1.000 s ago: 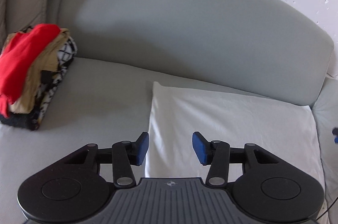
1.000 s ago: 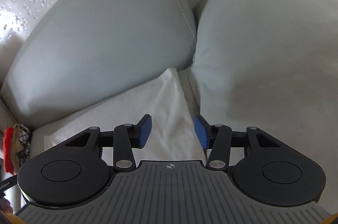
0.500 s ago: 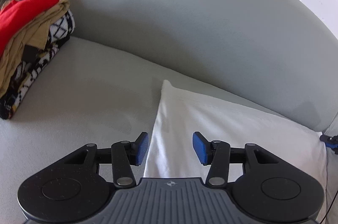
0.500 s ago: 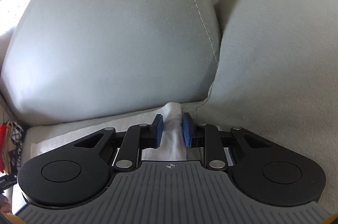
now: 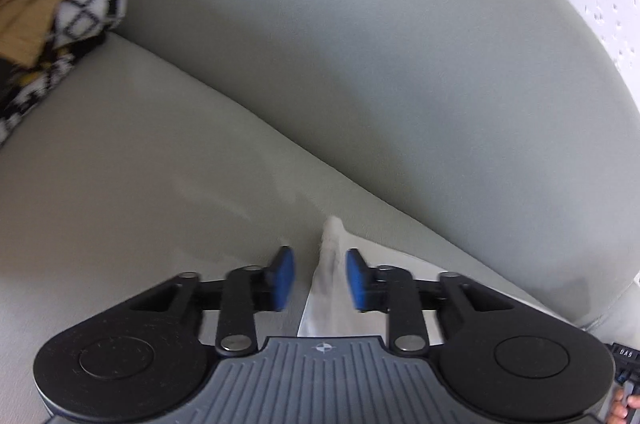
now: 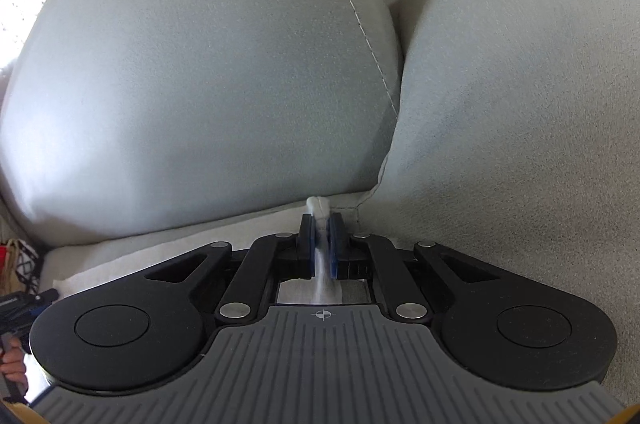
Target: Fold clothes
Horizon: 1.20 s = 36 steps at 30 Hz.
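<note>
A white garment (image 5: 329, 288) lies flat on the grey sofa seat (image 5: 140, 184), with its far left corner poking up between the blue pads of my left gripper (image 5: 319, 278). That gripper is open, its pads a little apart from the cloth on either side. In the right wrist view the white garment (image 6: 319, 210) has its far right corner bunched up, and my right gripper (image 6: 320, 240) is shut on it, right at the foot of the back cushion.
A pile of folded clothes (image 5: 52, 8), red on top, then tan, then black-and-white patterned, sits at the seat's far left. The grey back cushion (image 5: 360, 44) rises just beyond both grippers. A rounded armrest cushion (image 6: 528, 104) stands on the right.
My left gripper has moved forward and down until the garment's left corner sits between its pads, which have narrowed. My right gripper has shut fully on the right corner.
</note>
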Available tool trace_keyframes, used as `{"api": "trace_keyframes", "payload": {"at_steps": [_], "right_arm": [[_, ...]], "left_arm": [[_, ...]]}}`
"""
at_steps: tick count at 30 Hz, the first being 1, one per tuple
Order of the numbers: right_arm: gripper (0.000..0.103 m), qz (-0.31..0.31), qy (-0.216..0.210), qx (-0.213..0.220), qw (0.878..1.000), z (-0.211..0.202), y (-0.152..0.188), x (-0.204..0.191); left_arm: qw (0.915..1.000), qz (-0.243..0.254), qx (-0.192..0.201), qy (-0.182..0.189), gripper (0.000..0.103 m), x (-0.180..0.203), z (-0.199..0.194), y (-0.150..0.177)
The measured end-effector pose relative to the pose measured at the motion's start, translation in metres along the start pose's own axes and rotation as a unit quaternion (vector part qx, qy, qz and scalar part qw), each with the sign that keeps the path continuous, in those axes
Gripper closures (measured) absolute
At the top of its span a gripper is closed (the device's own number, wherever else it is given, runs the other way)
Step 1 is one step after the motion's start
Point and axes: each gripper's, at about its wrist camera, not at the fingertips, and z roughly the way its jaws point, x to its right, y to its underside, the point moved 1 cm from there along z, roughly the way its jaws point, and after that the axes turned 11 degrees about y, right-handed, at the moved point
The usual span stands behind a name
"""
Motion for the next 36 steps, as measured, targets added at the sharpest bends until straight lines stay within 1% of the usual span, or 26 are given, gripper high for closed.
{"api": "trace_keyframes", "payload": {"at_steps": [1,4,6,7,8,9,11,13,15,19,21,23,26,27,29,32,33,34,35,36], "right_arm": [[0.098,0.001,-0.002,0.001,1.0,0.0,0.001,0.0],[0.098,0.0,-0.007,0.006,1.0,0.001,0.003,0.0],[0.097,-0.003,-0.006,0.011,1.0,0.002,0.004,-0.003],[0.097,-0.006,-0.004,0.015,1.0,0.001,0.005,-0.004],[0.096,-0.01,0.0,0.02,1.0,0.0,0.007,-0.007],[0.098,-0.019,0.008,0.029,0.999,-0.001,0.009,-0.011],[0.098,-0.041,0.035,0.051,0.997,-0.007,0.015,-0.021],[0.098,-0.046,0.05,0.071,0.995,-0.017,0.021,-0.028],[0.098,-0.047,0.057,0.09,0.993,-0.031,0.026,-0.032],[0.098,-0.035,0.048,0.121,0.991,-0.078,0.038,-0.037],[0.098,-0.027,0.041,0.138,0.989,-0.108,0.048,-0.037],[0.098,-0.012,0.031,0.146,0.989,-0.135,0.052,-0.034],[0.098,0.016,0.024,0.128,0.991,-0.181,0.079,-0.019],[0.098,0.029,0.026,0.117,0.992,-0.196,0.082,-0.007],[0.098,0.06,0.031,0.089,0.994,-0.224,0.088,0.025],[0.098,0.111,0.041,0.024,0.993,-0.257,0.126,0.051],[0.098,0.118,0.046,0.006,0.992,-0.267,0.141,0.058],[0.098,0.117,0.051,-0.003,0.992,-0.275,0.159,0.063],[0.098,0.112,0.058,-0.009,0.992,-0.281,0.175,0.067],[0.098,0.105,0.068,-0.014,0.992,-0.284,0.192,0.069]], "left_arm": [[0.9999,0.011,-0.007,-0.001,0.089,0.002,0.003,-0.001],[0.9987,0.046,-0.021,-0.01,0.09,0.009,0.009,-0.005],[0.9975,0.063,-0.026,-0.018,0.095,0.013,0.012,-0.007],[0.9969,0.071,-0.026,-0.021,0.1,0.015,0.012,-0.007],[0.9963,0.078,-0.025,-0.025,0.1,0.017,0.012,-0.007],[0.9958,0.084,-0.022,-0.03,0.1,0.02,0.011,-0.006],[0.9945,0.096,-0.016,-0.039,0.1,0.025,0.007,-0.004],[0.993,0.108,-0.006,-0.048,0.1,0.03,0.0,-0.003],[0.9914,0.121,0.007,-0.05,0.1,0.038,-0.013,0.0],[0.989,0.137,0.041,-0.038,0.1,0.055,-0.054,0.011],[0.9888,0.135,0.057,-0.03,0.1,0.059,-0.083,0.02],[0.989,0.126,0.074,-0.019,0.1,0.061,-0.112,0.032],[0.9901,0.103,0.095,0.0,0.1,0.063,-0.154,0.052],[0.9911,0.089,0.098,0.005,0.1,0.061,-0.167,0.06],[0.9941,0.058,0.091,0.01,0.1,0.058,-0.194,0.082],[0.9964,0.054,0.063,0.015,0.1,0.058,-0.232,0.114],[0.9967,0.063,0.05,0.004,0.1,0.06,-0.242,0.127],[0.9965,0.075,0.036,-0.013,0.1,0.062,-0.251,0.14],[0.9944,0.097,0.015,-0.041,0.1,0.068,-0.257,0.157],[0.9888,0.132,-0.003,-0.07,0.1,0.075,-0.259,0.176]]}}
